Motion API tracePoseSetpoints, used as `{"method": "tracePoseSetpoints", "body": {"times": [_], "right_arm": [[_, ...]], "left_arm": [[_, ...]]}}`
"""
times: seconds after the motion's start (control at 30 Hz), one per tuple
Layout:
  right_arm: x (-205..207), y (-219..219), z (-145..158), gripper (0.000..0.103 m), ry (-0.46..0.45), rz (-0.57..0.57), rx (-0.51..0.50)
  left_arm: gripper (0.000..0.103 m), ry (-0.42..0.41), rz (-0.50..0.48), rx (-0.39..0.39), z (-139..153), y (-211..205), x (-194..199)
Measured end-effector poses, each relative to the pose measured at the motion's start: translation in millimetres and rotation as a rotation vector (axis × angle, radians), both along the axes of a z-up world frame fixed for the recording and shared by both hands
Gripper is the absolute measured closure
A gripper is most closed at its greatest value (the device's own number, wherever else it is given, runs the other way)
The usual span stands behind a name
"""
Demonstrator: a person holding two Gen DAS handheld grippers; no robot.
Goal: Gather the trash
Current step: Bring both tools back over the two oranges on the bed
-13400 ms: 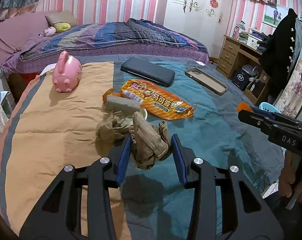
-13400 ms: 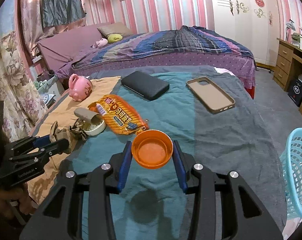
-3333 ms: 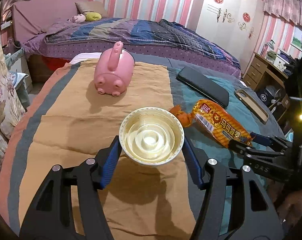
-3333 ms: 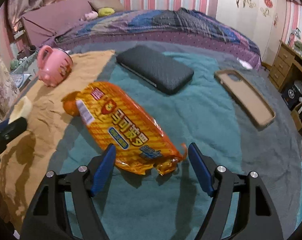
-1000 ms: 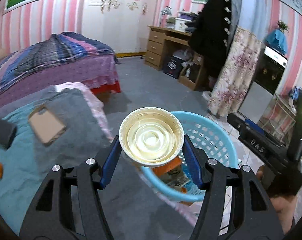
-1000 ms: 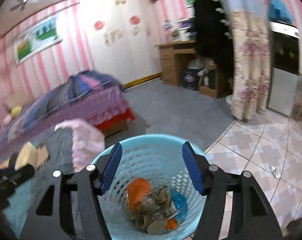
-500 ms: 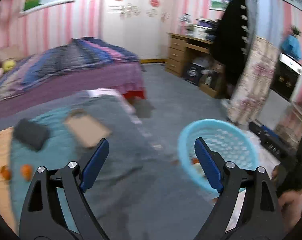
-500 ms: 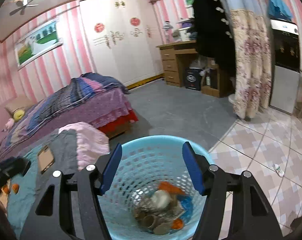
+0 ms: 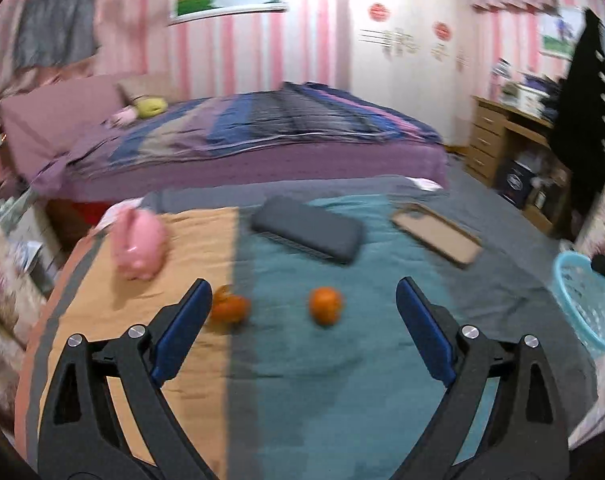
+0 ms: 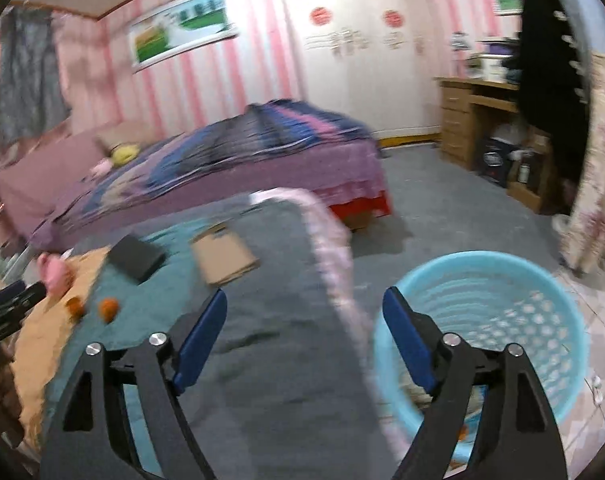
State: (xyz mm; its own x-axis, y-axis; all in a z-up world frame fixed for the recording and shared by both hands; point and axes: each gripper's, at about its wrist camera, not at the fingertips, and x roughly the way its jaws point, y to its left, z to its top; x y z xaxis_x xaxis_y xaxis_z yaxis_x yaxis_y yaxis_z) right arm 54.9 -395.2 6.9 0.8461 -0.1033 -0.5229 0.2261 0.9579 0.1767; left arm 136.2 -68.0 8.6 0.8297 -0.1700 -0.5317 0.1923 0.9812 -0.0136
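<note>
My left gripper [image 9: 302,320] is open and empty above the cloth-covered table. Two small orange pieces lie ahead of it: one [image 9: 325,305] between the fingers on the teal cloth, the other [image 9: 228,307] by the left fingertip at the tan cloth's edge. They also show far left in the right wrist view [image 10: 109,309]. My right gripper [image 10: 304,326] is open and empty over the table's right edge. The light blue trash basket [image 10: 542,280] stands on the floor just right of it, with trash at its bottom; it shows at the right edge of the left wrist view [image 9: 582,300].
On the table are a pink piggy bank [image 9: 139,245], a dark grey case [image 9: 308,234] and a tan phone case [image 9: 436,238]. A bed [image 9: 242,140] lies behind. A wooden desk [image 10: 482,120] and a dark coat [image 10: 550,60] stand at the right.
The left gripper dropped the white cup into the basket, opened, and swung back over the table. The right gripper swung left from over the basket toward the table. Both views are motion-blurred.
</note>
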Motion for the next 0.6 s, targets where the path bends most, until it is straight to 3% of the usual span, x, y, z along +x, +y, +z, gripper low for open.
{"method": "tracePoseSetpoints", "body": {"times": [0.13, 0.3, 0.6], "right_arm": [[18.3, 53.9, -0.6, 0.022, 0.016, 0.099, -0.042], [32.3, 102.7, 4.2, 0.019, 0.024, 0.183, -0.030], [81.1, 161.4, 33.8, 0.019, -0.001, 0.257, -0.099]], "left_arm": [[0.012, 0.002, 0.063, -0.039, -3.1, 28.7, 9.3], [0.012, 0.023, 0.069, -0.026, -10.6, 37.1, 14.7], [0.011, 0.064, 0.087, -0.063, -22.0, 46.4, 28.8]]}}
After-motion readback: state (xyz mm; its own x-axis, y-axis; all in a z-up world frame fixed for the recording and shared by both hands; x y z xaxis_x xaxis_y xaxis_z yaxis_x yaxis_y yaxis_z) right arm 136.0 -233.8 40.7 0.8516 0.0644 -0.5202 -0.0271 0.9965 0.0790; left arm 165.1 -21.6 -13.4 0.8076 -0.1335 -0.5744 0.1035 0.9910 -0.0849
